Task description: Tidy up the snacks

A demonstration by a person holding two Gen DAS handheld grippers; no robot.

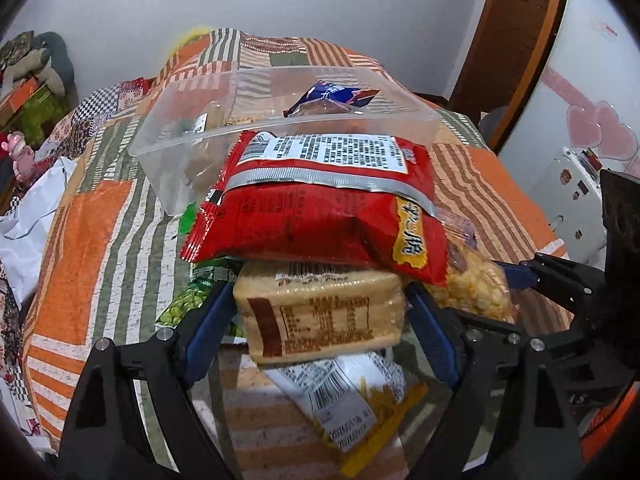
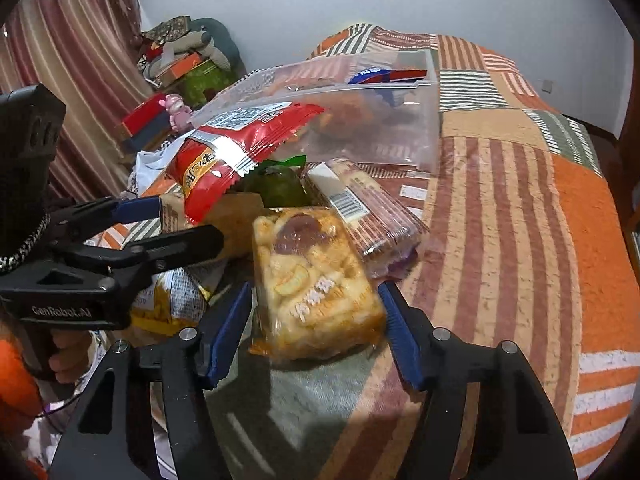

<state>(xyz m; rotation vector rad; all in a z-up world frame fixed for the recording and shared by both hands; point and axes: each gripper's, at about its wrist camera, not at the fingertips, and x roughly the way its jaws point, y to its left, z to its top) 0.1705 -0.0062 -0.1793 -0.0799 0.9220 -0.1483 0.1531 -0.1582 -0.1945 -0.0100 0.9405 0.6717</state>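
A pile of snack packs lies on a patchwork-covered table in front of a clear plastic box (image 1: 180, 160) (image 2: 400, 128) that holds a blue pack (image 1: 332, 94). My left gripper (image 1: 320, 286) is open. Its blue pads straddle a tan biscuit pack (image 1: 320, 312), which lies under a red bag (image 1: 320, 216) (image 2: 240, 148). My right gripper (image 2: 315, 286) is open around an orange bag of puffed snacks (image 2: 316, 280) (image 1: 472, 292), with its pads close to both sides. In the right wrist view, the left gripper (image 2: 192, 220) reaches in from the left.
A green pea bag (image 1: 188, 300), a yellow-and-white pack (image 1: 348, 400) and a striped wafer pack (image 2: 376, 208) also lie in the pile. Boxes and a pink toy (image 2: 176, 110) crowd the far left, near a curtain. A white fridge (image 1: 580, 120) stands at the right.
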